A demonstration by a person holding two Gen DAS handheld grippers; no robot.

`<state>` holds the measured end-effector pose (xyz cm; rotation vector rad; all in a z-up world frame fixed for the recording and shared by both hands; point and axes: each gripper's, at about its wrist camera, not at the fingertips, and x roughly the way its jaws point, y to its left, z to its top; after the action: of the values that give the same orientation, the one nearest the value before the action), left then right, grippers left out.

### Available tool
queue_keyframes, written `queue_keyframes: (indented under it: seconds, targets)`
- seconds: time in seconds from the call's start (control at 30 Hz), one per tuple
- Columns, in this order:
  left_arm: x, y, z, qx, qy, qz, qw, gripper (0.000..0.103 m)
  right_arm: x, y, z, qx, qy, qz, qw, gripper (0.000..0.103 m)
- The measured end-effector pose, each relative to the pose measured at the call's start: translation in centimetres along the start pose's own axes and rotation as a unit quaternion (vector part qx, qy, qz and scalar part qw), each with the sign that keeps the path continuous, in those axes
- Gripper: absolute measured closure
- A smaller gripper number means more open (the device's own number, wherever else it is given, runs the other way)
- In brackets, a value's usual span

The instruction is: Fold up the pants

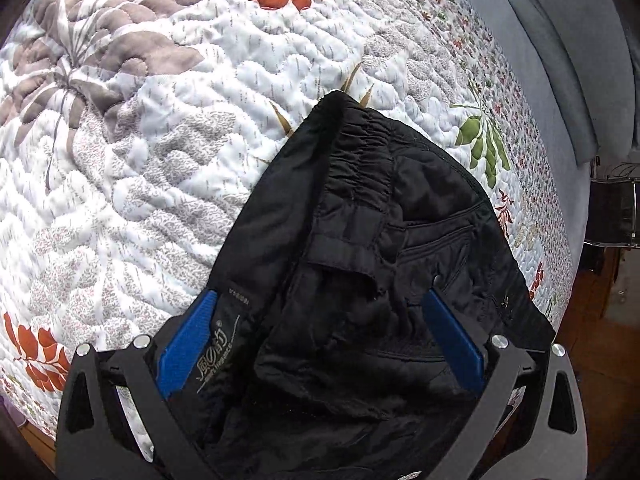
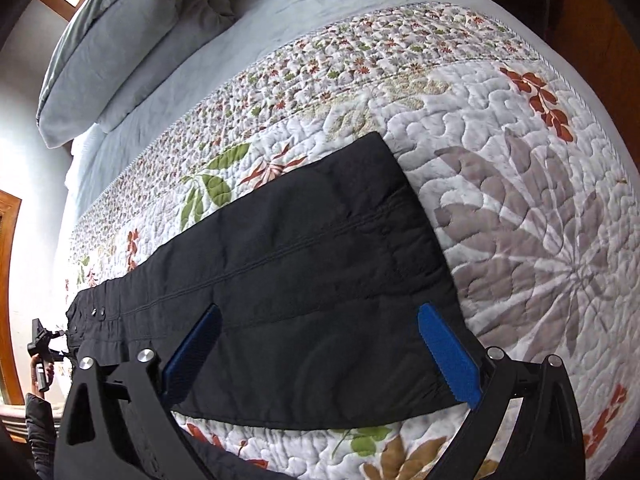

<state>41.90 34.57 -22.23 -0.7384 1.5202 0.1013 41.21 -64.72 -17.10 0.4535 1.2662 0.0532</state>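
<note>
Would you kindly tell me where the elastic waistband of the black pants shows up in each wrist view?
Left wrist view: the gathered waistband sits at centre, above and between the open blue fingers of the left gripper.
Right wrist view: the waistband lies at the far left edge, by the snap buttons.
Shared landmark: the green leaf print on the quilt beside the pants.

pants (image 2: 304, 256): 1 | quilt (image 2: 520, 208): 1 | pillow (image 2: 120, 48): 1 (grey) | grippers: 2 (left gripper (image 1: 320, 344), right gripper (image 2: 320, 348))
</note>
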Motion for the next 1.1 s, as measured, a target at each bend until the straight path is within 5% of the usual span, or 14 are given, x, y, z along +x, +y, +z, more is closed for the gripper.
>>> queue_keyframes:
  seconds: [0.27,0.47,0.53,0.57,0.73,0.87,1.1]
  targets:
    - [1.7,-2.0,0.4,0.033,0.015,0.045,0.9983,0.004,1.8,-2.8,3.8,0.017,0.01,-0.023,1.0,0.003]
    - [2.5,-4.2,1.0,0.05,0.023,0.089,0.9945,0.03,4.1,-1.5,6.1,0.009,-0.003,-0.07,0.998,0.004]
    - [2.7,-4.7,1.2,0.058,0.032,0.101,0.9927,0.034,4.9,-0.7,6.6,-0.008,-0.007,-0.107,0.994,0.01]
    - [2.9,-5.0,1.3,0.062,0.035,0.106,0.9918,0.036,5.4,-0.5,6.9,-0.012,-0.003,-0.123,0.992,0.022]
    - [3.8,-6.7,1.7,0.083,0.037,0.117,0.989,0.051,6.0,0.5,7.0,-0.027,-0.005,-0.137,0.99,0.048]
    - [4.3,-8.2,1.3,0.094,0.029,0.111,0.989,0.068,5.1,1.7,6.7,-0.043,-0.02,-0.152,0.987,0.08]
    - [3.1,-11.5,-1.1,0.134,-0.02,0.096,0.9861,0.086,0.6,4.6,5.2,-0.073,-0.072,-0.154,0.983,0.087]
